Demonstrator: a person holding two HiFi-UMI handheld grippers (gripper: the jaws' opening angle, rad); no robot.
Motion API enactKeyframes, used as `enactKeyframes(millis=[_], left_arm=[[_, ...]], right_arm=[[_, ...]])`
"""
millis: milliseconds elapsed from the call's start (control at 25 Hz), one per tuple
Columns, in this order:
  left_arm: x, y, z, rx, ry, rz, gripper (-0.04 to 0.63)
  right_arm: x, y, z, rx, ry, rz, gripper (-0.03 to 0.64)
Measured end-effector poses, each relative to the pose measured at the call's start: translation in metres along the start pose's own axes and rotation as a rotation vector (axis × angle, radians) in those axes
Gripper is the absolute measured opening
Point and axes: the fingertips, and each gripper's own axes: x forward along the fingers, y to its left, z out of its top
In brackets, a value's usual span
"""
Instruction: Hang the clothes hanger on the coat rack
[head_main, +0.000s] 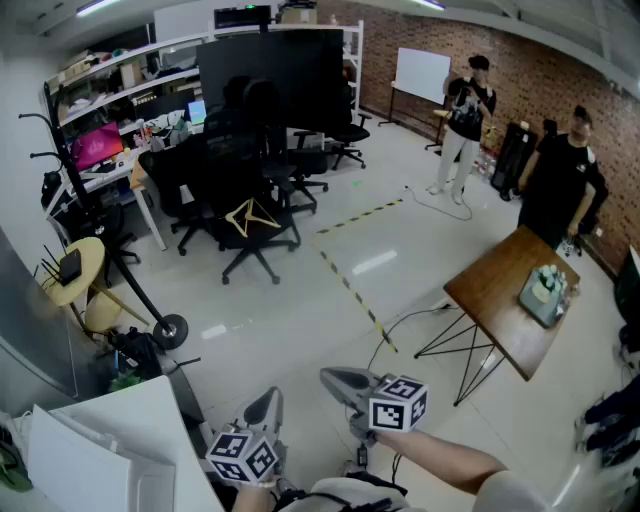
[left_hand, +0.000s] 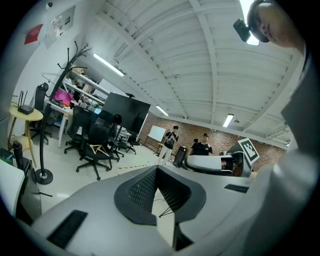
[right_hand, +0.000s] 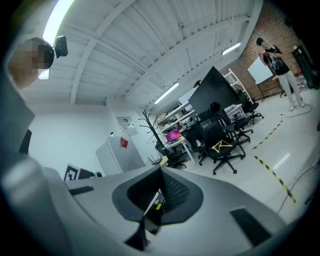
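A light wooden clothes hanger (head_main: 252, 215) lies on the seat of a black office chair (head_main: 255, 235) in the middle of the room. The black coat rack (head_main: 75, 195) stands at the left, its round base (head_main: 171, 330) on the floor. Both grippers are low in the head view, far from the hanger. My left gripper (head_main: 264, 405) is shut and empty; my right gripper (head_main: 336, 378) is shut and empty. The left gripper view shows the hanger (left_hand: 98, 148) and coat rack (left_hand: 54, 105) beyond the closed jaws (left_hand: 156, 169). Past its own gripper (right_hand: 161, 170), the right gripper view shows the hanger (right_hand: 221, 146) and rack (right_hand: 149, 122).
Several black office chairs (head_main: 190, 190) cluster round desks at the back left. A round yellow side table (head_main: 72, 268) stands by the rack. A wooden table (head_main: 500, 295) with a tray stands at the right. Two people (head_main: 465, 120) stand at the back right. Yellow-black tape (head_main: 355, 295) crosses the floor.
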Motion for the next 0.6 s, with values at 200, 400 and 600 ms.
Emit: enactKeyframes(millis=[200, 400, 600], left_arm=[[0.009, 0.003, 0.003, -0.013, -0.009, 0.025, -0.011], [0.023, 0.010, 0.004, 0.004, 0.009, 0.058, -0.011], [0.043, 0.006, 0.007, 0.016, 0.013, 0.066, -0.011]], right_arm=[[-0.002, -0.013, 0.005, 0.028, -0.013, -0.005, 0.003], [0.003, -0.022, 0.002, 0.019, -0.002, -0.012, 0.003], [0.009, -0.028, 0.005, -0.060, 0.075, 0.029, 0.003]])
